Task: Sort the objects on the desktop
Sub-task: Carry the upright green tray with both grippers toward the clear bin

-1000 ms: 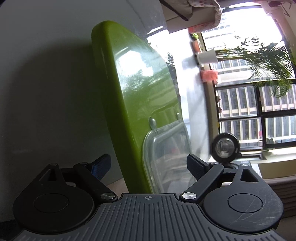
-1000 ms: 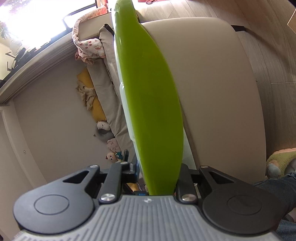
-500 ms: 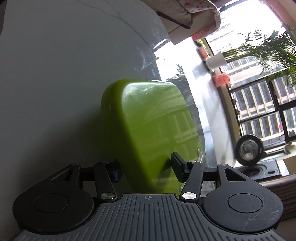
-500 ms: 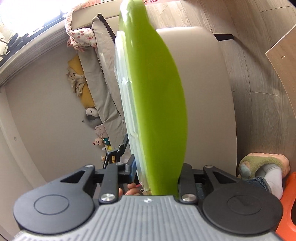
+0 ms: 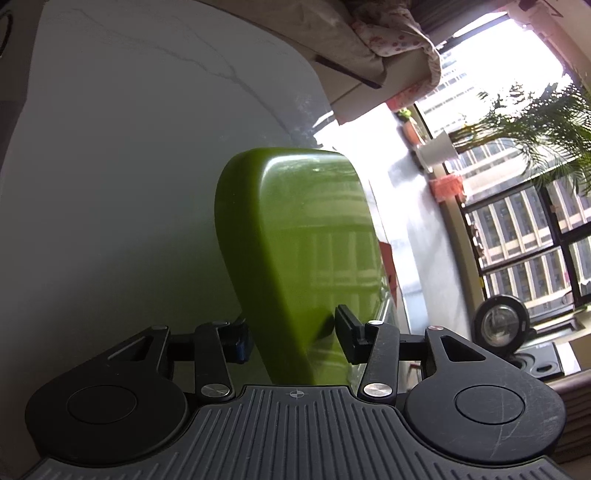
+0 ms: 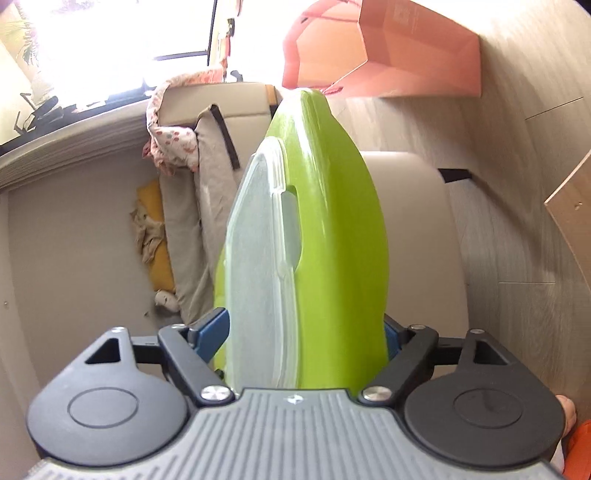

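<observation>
A green plastic box (image 5: 306,240) with a clear lid (image 6: 258,258) is held on edge between both grippers. In the left wrist view my left gripper (image 5: 293,339) is shut on the box's glossy green base, over the white marble table (image 5: 110,166). In the right wrist view my right gripper (image 6: 304,332) is shut on the same green box (image 6: 332,240), one blue pad on the lid side and the other on the green side. What the box holds is hidden.
A sofa with a floral cloth (image 5: 388,33) and a window with a potted palm (image 5: 524,122) lie beyond the table. A round black device (image 5: 500,326) stands at the right. A pink paper bag (image 6: 388,48), a beige seat (image 6: 424,240) and wooden floor (image 6: 535,110) lie behind the box.
My left gripper, wide open a second ago, has shut on the box. The right gripper's hold has widened from the thin edge to lid and base, and its view has swung toward the pink bag.
</observation>
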`<state>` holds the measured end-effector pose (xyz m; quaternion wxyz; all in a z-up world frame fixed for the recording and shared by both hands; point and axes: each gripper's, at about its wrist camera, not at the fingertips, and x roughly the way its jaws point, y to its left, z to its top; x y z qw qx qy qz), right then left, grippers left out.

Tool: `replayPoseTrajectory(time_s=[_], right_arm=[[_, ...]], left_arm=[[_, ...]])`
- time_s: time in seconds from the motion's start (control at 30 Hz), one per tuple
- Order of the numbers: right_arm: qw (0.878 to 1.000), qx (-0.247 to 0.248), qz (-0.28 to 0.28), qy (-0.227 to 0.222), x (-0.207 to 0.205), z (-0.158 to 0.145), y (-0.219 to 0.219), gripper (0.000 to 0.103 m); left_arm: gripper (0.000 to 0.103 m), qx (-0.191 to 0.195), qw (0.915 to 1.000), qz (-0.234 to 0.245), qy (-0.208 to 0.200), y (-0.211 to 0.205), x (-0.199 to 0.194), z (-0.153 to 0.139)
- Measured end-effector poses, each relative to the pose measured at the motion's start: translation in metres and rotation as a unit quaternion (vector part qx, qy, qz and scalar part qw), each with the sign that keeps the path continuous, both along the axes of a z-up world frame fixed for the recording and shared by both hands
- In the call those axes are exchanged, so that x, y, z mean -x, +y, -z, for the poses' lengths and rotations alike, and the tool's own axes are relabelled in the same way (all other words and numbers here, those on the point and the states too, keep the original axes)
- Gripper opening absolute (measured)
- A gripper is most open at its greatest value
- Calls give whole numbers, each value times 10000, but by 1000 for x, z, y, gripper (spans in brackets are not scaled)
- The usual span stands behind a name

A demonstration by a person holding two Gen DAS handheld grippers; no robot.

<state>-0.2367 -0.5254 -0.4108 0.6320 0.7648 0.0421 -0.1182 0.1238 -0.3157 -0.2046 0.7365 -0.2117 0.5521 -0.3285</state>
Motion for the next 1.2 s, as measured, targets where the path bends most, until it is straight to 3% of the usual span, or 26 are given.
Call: replayPoseTrajectory(time_s=[0.17,0.27,0.3,0.33,0.37,0.43,0.47,0.6,0.8,0.93,1.03,1.2], right_arm=[[9982,-500,273,-168,10,14,53,84],[9982,-403,420,141,0,20,58,85],[9979,-366,470,248,-4,22,59,84],[9975,-328,520,355,-7,24,60,80],[9971,-363,571,338,-9,27,57,75],[9981,-376,482,42,-14,31,48,50],[9987,-295,406,-122,-15,28,42,43],[9986,322,365,-223,-14,-6,24,29],[9974,589,234,-352,-13,-47,8,19],[9974,580,183,-391,-15,-52,6,19],[9976,488,153,-459,-15,-50,7,19],[9977,335,104,-572,-14,-47,10,18]], left_arm=[[47,-67,10000,23,-61,-3,1,0],[45,-125,9999,27,-89,-3,3,2],[40,-151,9998,31,-112,-2,3,1],[32,-187,9997,49,-158,1,4,1],[30,-219,9995,88,-223,3,5,0],[30,-234,9991,149,-314,7,6,-4],[30,-254,9988,173,-369,7,6,-6],[33,-286,9982,230,-470,9,5,-10],[67,2,9991,405,-127,8,4,3],[85,669,9951,603,415,1,-3,25],[93,969,9907,643,709,-11,-7,45],[93,1009,9883,309,1103,-31,-19,80]])
